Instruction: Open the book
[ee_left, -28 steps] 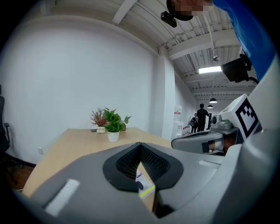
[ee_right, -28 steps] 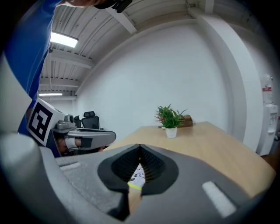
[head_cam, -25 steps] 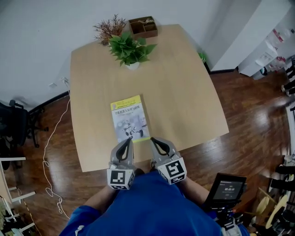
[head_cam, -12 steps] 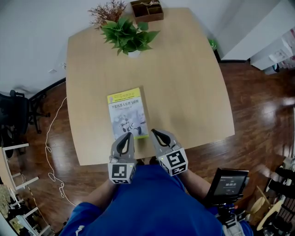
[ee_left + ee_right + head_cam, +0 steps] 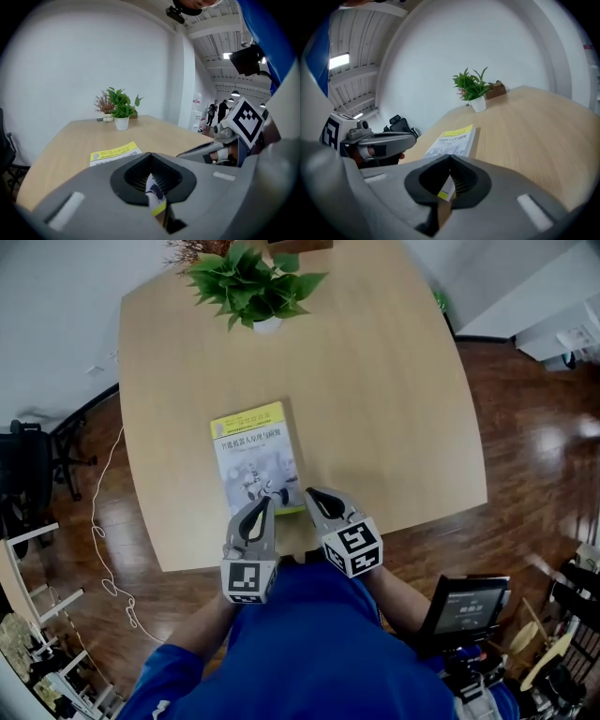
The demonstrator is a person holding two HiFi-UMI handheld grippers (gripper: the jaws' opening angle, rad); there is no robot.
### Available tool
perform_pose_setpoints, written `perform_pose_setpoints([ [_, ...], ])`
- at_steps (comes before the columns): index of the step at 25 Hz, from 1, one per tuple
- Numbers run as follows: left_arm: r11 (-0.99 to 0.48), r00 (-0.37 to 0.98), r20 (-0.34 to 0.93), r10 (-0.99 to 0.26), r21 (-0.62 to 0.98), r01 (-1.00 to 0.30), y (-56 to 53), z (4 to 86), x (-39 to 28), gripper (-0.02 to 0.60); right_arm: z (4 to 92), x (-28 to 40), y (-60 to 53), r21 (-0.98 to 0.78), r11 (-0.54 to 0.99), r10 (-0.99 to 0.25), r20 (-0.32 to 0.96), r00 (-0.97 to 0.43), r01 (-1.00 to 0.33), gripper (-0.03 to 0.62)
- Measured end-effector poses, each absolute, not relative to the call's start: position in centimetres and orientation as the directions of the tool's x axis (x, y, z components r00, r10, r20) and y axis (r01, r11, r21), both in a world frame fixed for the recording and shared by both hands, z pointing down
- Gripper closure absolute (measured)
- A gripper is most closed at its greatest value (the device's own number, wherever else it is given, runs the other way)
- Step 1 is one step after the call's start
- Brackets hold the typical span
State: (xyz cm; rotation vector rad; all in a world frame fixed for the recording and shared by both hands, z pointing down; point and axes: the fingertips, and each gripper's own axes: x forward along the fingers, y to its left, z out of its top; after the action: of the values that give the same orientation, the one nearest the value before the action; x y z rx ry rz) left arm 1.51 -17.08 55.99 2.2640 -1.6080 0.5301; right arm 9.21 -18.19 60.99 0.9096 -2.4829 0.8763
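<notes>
The book [image 5: 253, 457] lies closed on the wooden table [image 5: 384, 381]. The left gripper [image 5: 266, 502] and right gripper [image 5: 310, 492], both clenched and empty, sit at its six o'clock edge. Opening has not begun.

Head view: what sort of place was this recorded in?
Probably an office or meeting room. A large wooden table carries a potted plant at its far end, and a black office chair stands on the wood floor to the left.

A potted plant [image 5: 251, 287] stands far back on the wooden table [image 5: 394, 399].
</notes>
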Motion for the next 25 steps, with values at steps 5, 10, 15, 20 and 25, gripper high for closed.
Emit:
perform_pose_setpoints([
  [5, -0.326, 0.303, 0.490, -0.818, 0.039, -0.945, -17.5, 57.2, 0.9, 0.574, 63.2, 8.3, -18.3, -0.465, 0.587, -0.391, 0.554, -0.735, -0.663, 0.584],
  [10, -0.333, 0.307, 0.502, -0.809, 0.039, -0.942, -17.9, 57.7, 0.5, 0.574, 64.7, 7.3, -18.0, -0.502, 0.571, -0.322, 0.591, -0.740, -0.649, 0.510],
  [15, -0.325, 0.303, 0.524, -0.796, 0.053, -0.944, -18.1, 58.3, -0.1, 0.574, 66.4, 6.9, -18.0, -0.494, 0.546, -0.284, 0.650, -0.705, -0.676, 0.510],
  [20, -0.315, 0.297, 0.536, -0.790, 0.060, -0.947, -18.5, 58.3, -0.7, 0.574, 67.2, 6.7, -18.2, -0.507, 0.521, -0.246, 0.682, -0.689, -0.687, 0.510],
  [25, -0.309, 0.298, 0.535, -0.790, 0.072, -0.948, -18.3, 58.6, -1.3, 0.574, 67.9, 6.5, -18.0, -0.507, 0.500, -0.213, 0.714, -0.667, -0.702, 0.510],
])
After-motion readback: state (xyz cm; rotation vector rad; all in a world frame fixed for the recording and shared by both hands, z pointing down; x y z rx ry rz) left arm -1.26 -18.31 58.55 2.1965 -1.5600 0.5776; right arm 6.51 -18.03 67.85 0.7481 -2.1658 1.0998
